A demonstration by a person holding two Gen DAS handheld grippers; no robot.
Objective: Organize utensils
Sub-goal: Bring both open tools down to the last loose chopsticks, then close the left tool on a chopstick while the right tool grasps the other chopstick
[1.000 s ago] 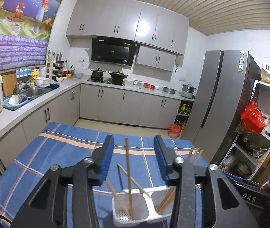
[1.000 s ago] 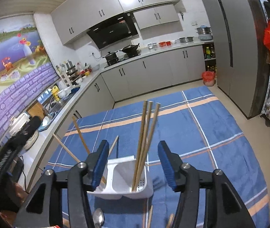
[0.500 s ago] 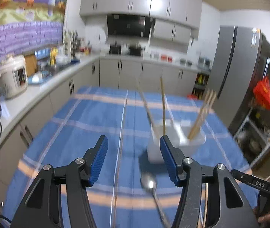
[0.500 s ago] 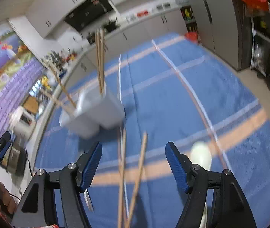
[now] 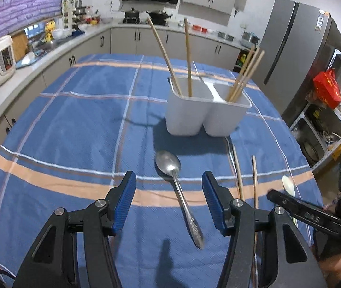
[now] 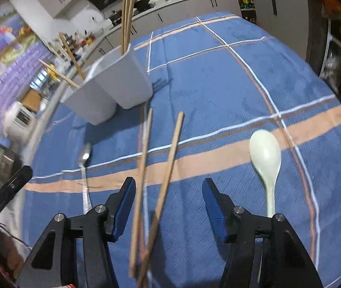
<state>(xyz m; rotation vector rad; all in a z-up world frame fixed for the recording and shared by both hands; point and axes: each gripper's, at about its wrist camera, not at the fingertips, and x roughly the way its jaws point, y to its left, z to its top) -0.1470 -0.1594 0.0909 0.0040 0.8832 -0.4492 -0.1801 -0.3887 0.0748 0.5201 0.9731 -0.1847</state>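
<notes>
1. Sorting only partly done: white two-compartment utensil holder [image 5: 206,110] upright on the blue plaid tablecloth [image 5: 74,120], two wooden chopsticks [image 5: 187,55] leaning in its left compartment, a bundle of several more [image 5: 244,76] in its right.
2. Left to put away, judging by what lies loose: metal spoon [image 5: 177,182] flat on the cloth with bowl toward the holder, two loose chopsticks [image 6: 161,180] lying lengthwise just in front of the holder, and a pale green spoon [image 6: 265,158] farther right, near the table's right side.
3. Left gripper [image 5: 169,204] hovering wide open and empty, blue pads either side of the metal spoon's handle, not touching it; likely the next pickup, though only a guess.
4. Right gripper [image 6: 168,206] likewise wide open and empty, straddling the loose chopsticks, whose near ends cross or nearly cross between the pads; blurred, so contact with the cloth or with each other hard to judge.
5. Open room: broad bare cloth left of the holder and behind it, free for swinging in; bare cloth also between the loose chopsticks and the pale green spoon.
6. Edges to mind: pale green spoon close to the right-hand table edge, with floor and a shelving unit [image 5: 333,110] beyond; the two grippers close together, the right one's body showing at the left view's lower right, so some crowding likely over the holder; upright chopsticks sticking well above the rim, easy to snag on approach.
</notes>
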